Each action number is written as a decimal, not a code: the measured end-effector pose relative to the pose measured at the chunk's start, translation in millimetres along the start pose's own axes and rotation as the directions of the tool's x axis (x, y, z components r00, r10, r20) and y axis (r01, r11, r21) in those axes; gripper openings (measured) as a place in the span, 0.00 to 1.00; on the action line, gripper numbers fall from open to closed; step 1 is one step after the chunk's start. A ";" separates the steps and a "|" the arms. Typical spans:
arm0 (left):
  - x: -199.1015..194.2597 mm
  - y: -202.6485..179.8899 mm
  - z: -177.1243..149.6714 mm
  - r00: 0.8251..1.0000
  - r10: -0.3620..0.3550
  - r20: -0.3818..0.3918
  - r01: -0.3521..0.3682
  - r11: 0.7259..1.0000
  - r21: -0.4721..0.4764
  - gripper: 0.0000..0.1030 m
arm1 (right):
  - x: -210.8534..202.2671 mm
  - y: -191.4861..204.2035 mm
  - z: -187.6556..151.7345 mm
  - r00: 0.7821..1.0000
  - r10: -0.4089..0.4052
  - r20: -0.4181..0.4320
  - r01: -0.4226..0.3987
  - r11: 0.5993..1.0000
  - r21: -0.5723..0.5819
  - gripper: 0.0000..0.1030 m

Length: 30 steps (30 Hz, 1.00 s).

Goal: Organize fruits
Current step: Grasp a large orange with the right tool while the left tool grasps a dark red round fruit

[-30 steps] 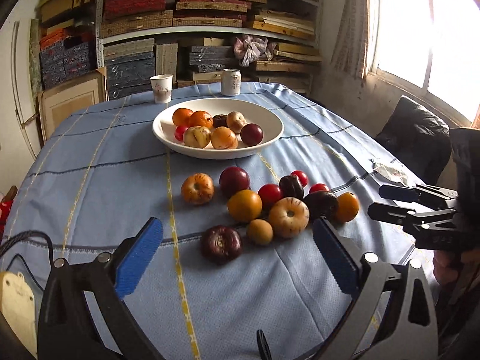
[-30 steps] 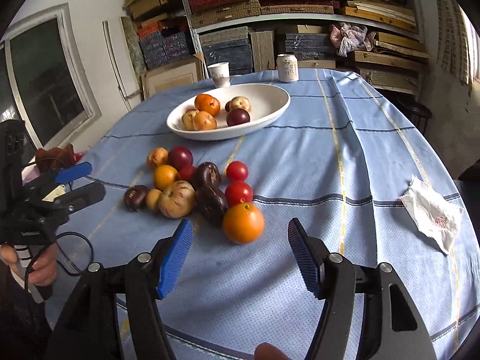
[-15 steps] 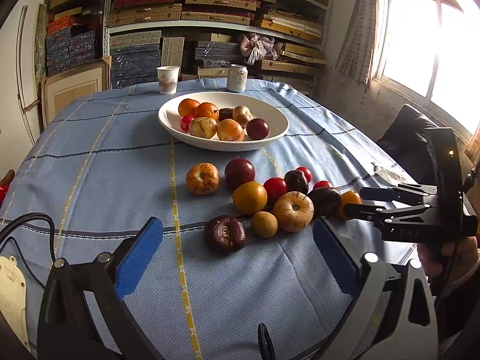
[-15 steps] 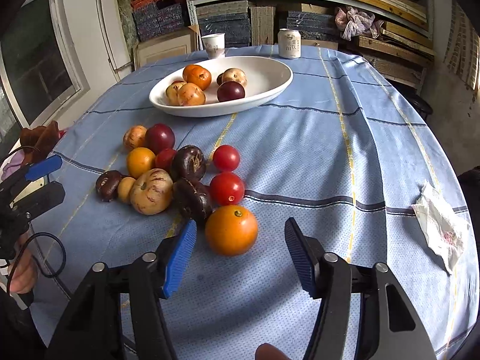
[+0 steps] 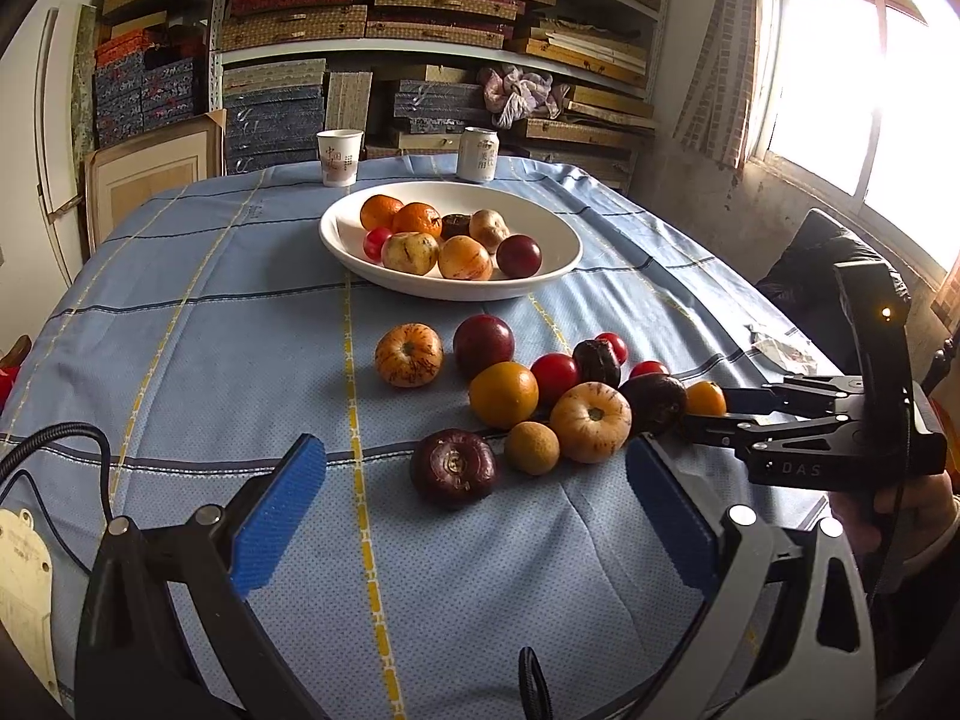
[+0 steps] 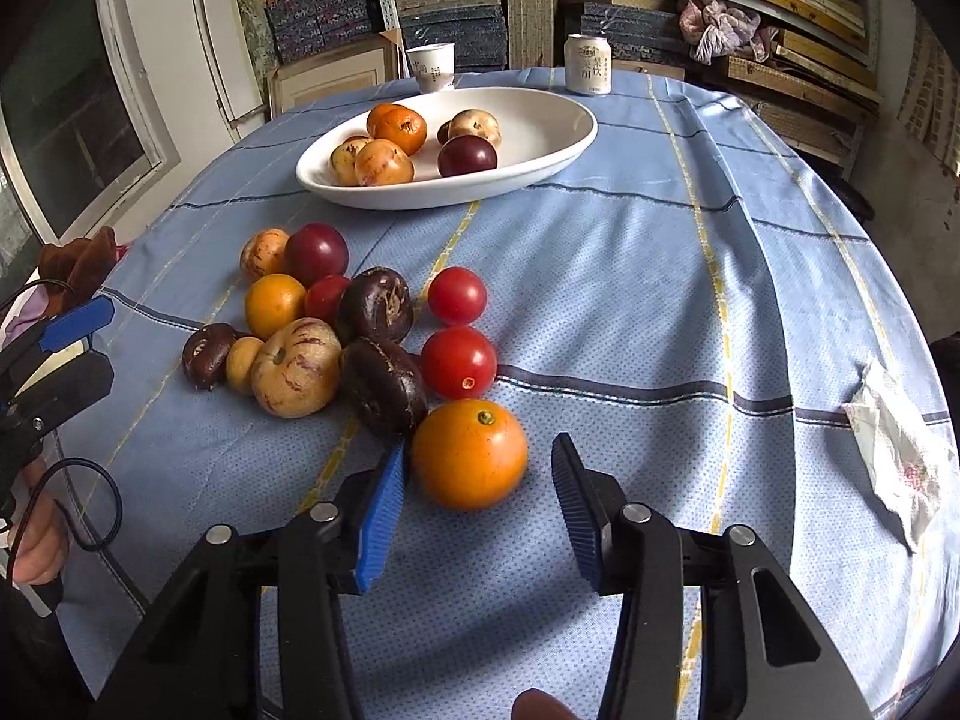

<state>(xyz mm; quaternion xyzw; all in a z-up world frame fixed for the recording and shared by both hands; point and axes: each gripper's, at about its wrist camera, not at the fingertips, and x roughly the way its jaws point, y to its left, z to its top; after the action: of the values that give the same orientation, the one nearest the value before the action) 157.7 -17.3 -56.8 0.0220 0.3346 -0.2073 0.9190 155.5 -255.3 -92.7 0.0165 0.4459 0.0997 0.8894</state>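
Note:
A white bowl [image 5: 564,264] [image 6: 558,144] holds several fruits at the table's far middle. A cluster of loose fruits lies on the blue cloth in front of it. My right gripper [image 6: 477,498] is open, its blue pads either side of an orange [image 6: 469,454] at the near edge of the cluster, not touching it. From the left wrist view the right gripper [image 5: 714,408] reaches in from the right beside that orange [image 5: 705,398]. My left gripper [image 5: 474,510] is open and empty, just short of a dark purple fruit [image 5: 454,467].
A paper cup [image 5: 339,157] and a drinks can [image 5: 477,146] stand behind the bowl. A crumpled tissue [image 6: 900,456] lies near the right table edge. Shelves of boxes fill the back wall. A cable [image 5: 54,444] runs at the left gripper's side.
My right gripper has moved forward and down so its open pads now flank the orange. My left gripper has edged slightly closer to the fruit cluster.

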 end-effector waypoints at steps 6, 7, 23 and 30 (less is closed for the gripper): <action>4.7 3.0 -0.6 0.999 -0.026 -0.018 0.026 1.000 -0.009 0.95 | -10.8 -0.5 -3.2 1.000 0.004 0.030 -0.004 1.000 0.011 0.37; 6.4 3.3 -0.3 0.999 -0.036 -0.026 0.036 0.999 -0.005 0.95 | -16.8 -1.5 -5.1 0.999 0.005 0.043 -0.005 1.000 0.016 0.37; 57.2 6.5 -0.8 0.970 -0.049 -0.237 0.102 0.971 0.215 0.63 | -64.3 -8.2 -22.3 0.992 0.001 0.126 -0.007 0.999 0.044 0.37; 66.3 6.8 0.3 0.962 -0.058 -0.267 0.116 0.972 0.206 0.55 | -65.6 -3.4 -22.0 0.991 0.014 0.130 -0.018 0.999 0.034 0.37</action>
<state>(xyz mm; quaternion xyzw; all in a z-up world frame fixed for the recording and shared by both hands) 206.3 -35.4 -98.6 0.1357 0.4274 -0.2790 0.8492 100.3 -272.6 -54.5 0.0420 0.3886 0.0978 0.9152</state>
